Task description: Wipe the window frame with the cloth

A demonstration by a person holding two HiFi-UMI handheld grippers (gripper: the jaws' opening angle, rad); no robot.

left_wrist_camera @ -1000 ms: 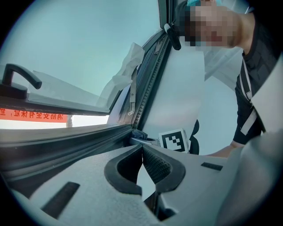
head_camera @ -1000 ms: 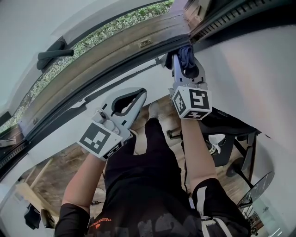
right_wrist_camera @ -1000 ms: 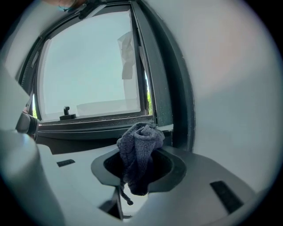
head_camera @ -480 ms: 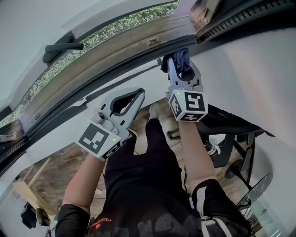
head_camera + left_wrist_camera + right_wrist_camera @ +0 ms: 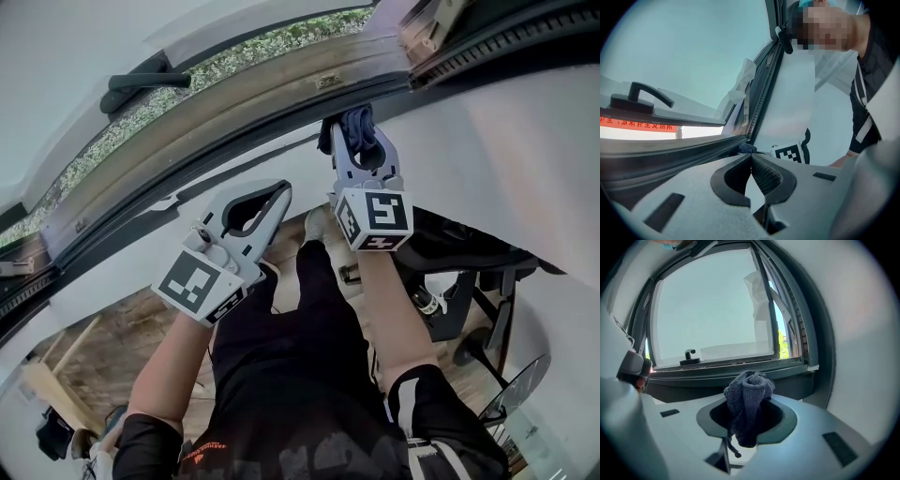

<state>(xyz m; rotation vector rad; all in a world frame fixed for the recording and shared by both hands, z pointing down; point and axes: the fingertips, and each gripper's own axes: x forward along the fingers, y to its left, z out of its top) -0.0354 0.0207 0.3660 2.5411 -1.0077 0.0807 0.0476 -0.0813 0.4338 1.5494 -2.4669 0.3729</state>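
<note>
Right gripper (image 5: 359, 141): jaws clamped on the cloth (image 5: 362, 124). It is a dark blue knit, bunched, and the wad stands proud of the tips.

Cloth position, head view: at 12 o'clock of the gripper body, up against the dark lower rail of the frame (image 5: 246, 105). It is touching or very nearly so; the wad hides the contact line. In the right gripper view the rail (image 5: 740, 369) runs across just past the cloth (image 5: 747, 399). The handle (image 5: 145, 86) is at 10 o'clock from the cloth, well apart.

Left gripper (image 5: 281, 193): jaws closed tip to tip, nothing between them. It is held at 8 o'clock of the right one, below the frame and clear of it. Idle.

Step, as judged: a wiping stroke on the bottom rail, near its right-hand corner. Most of the rail toward the handle looks yet to be covered.

Next move calls for:
- pressure of the wad onto the rail;
- a slide along it toward 9–10 o'clock;
- a firm clamp, so drag does not pull the cloth out.
</note>
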